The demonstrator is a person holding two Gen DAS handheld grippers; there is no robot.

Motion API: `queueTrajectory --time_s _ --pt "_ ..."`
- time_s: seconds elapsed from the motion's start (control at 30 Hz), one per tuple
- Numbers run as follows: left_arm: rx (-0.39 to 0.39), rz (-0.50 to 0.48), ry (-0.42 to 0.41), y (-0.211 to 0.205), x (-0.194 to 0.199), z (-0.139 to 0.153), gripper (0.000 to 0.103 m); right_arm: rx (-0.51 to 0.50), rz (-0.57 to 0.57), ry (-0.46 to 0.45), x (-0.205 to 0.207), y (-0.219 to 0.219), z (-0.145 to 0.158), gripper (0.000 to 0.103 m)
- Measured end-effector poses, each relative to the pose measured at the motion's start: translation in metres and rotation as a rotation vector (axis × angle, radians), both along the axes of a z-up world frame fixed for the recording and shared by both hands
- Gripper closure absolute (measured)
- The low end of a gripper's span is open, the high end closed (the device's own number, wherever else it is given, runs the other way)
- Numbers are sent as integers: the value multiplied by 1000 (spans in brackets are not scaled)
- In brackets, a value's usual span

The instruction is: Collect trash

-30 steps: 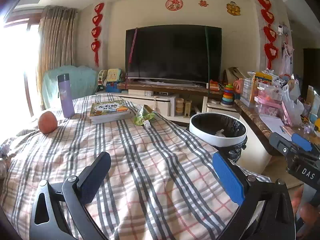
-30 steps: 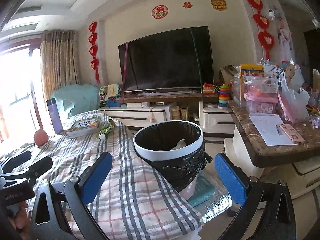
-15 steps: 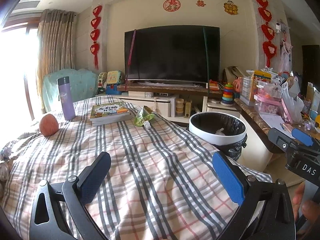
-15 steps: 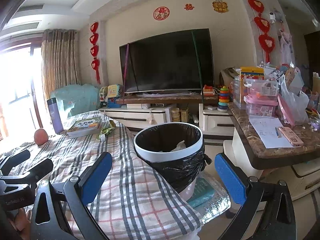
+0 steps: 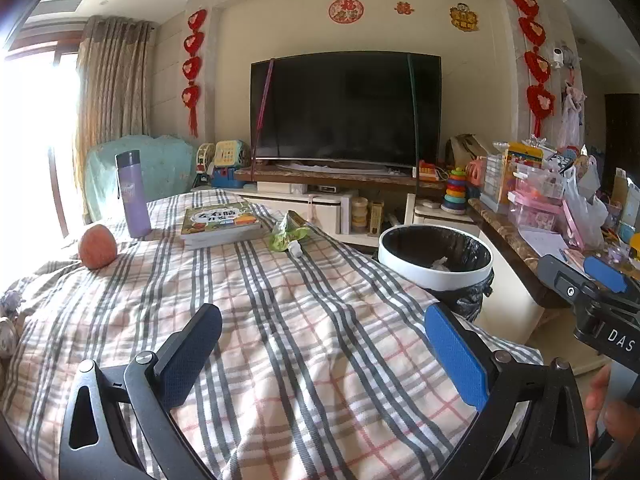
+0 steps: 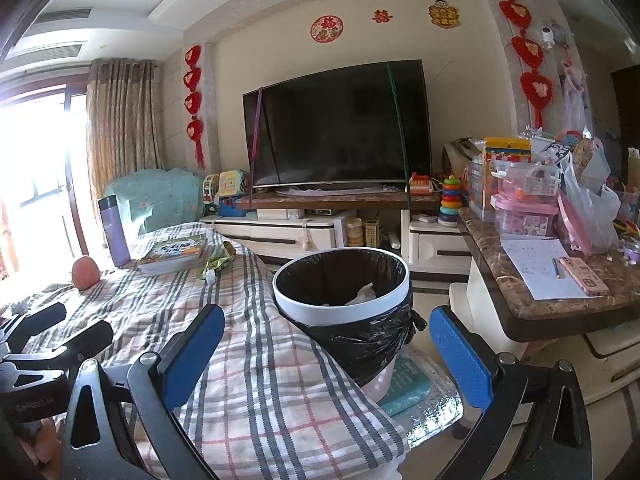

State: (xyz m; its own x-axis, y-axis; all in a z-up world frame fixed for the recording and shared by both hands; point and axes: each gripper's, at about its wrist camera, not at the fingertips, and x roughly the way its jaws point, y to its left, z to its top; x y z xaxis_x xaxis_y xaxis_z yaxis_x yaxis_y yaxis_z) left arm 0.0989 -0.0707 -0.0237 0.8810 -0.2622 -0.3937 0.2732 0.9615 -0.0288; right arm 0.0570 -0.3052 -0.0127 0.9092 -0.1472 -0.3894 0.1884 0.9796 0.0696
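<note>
left gripper hovers over the plaid tablecloth, jaws spread wide and holding nothing; right gripper is likewise spread wide and holding nothing, positioned before the trash bin. the green crumpled wrapper lies at the far end of the cloth, touching a small white cap-like piece, just beside the picture book. the bin, lined with a black bag, stands off the table's right edge with white scrap inside.

bin: base hidden behind plaid cloth, white scraps inside unreadable | book: cover text too small | green wrapper: print illegible | window: blown out by glare | right gripper: cut by frame edge
</note>
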Motion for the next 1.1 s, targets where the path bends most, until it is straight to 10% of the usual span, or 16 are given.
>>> queueTrajectory --time_s 1.1 --pt "3 -5 2 0 -1 -4 1 2 20 0 0 5 1 0"
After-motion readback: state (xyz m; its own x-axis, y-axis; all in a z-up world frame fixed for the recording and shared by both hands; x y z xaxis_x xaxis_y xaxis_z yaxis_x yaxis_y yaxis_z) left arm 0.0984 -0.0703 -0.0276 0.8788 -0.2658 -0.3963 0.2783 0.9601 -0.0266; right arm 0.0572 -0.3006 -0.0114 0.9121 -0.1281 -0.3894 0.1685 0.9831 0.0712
